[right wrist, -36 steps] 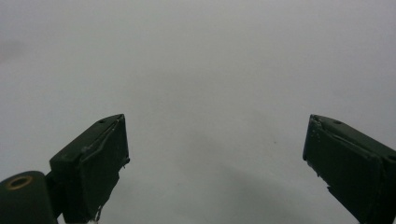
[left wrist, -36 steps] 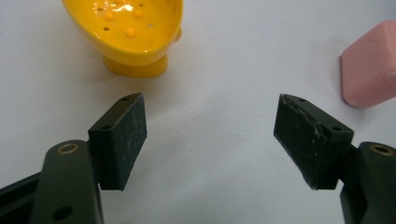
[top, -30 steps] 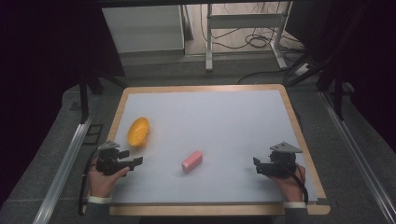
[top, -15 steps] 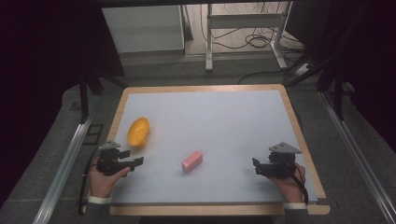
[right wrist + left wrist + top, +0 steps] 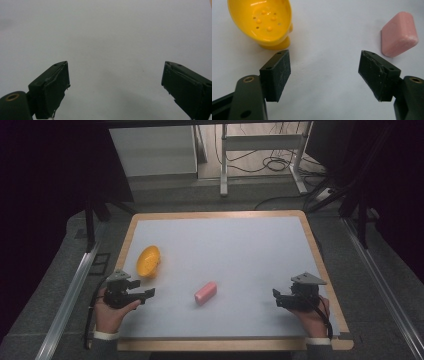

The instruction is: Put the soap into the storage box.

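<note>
A pink soap bar (image 5: pixel 205 292) lies near the middle front of the white table; the left gripper view has this pink bar (image 5: pixel 399 34) at its upper right. A yellow perforated soap dish (image 5: pixel 148 260) sits at the table's left, and the dish (image 5: pixel 262 21) appears at the upper left past the left jaw. My left gripper (image 5: pixel 148 293) rests at the front left, open and empty (image 5: pixel 324 75), pointing right toward the soap. My right gripper (image 5: pixel 276 297) rests at the front right, open (image 5: pixel 115 87) over bare table, nothing between its jaws.
The white table top (image 5: pixel 225 240) has a wooden rim (image 5: pixel 215 214). Metal rails (image 5: pixel 70 290) run along both sides. Beyond the far edge stand a white cabinet (image 5: pixel 152 150) and a metal frame with cables (image 5: pixel 260 150) on the floor.
</note>
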Available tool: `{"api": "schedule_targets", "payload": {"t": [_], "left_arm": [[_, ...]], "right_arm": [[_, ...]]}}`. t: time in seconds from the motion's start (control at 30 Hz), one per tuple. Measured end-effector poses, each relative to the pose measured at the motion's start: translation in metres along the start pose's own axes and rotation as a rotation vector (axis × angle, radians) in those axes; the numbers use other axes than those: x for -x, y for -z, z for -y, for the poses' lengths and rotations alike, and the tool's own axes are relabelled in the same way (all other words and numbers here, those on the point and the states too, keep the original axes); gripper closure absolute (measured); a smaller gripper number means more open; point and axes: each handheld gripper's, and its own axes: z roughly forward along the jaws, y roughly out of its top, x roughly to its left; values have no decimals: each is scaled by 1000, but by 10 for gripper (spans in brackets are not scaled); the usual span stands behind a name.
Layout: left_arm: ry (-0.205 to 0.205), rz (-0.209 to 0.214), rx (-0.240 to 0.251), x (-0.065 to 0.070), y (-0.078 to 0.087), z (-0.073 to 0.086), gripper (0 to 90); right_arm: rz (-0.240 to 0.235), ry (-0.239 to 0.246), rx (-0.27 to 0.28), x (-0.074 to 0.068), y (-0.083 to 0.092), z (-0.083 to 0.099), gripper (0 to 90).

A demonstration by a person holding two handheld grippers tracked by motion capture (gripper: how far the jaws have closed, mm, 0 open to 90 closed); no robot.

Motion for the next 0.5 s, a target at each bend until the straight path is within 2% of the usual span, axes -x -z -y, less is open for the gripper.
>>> {"api": "schedule_targets", "payload": {"t": [0.27, 0.5], "left_arm": [[-24, -6, -19, 12, -1, -8, 263], [-28, -9, -15, 11, 1, -15, 264]], "right_arm": [[-8, -4, 0, 4, 1, 3, 77], [-10, -2, 7, 5, 3, 2, 79]]}}
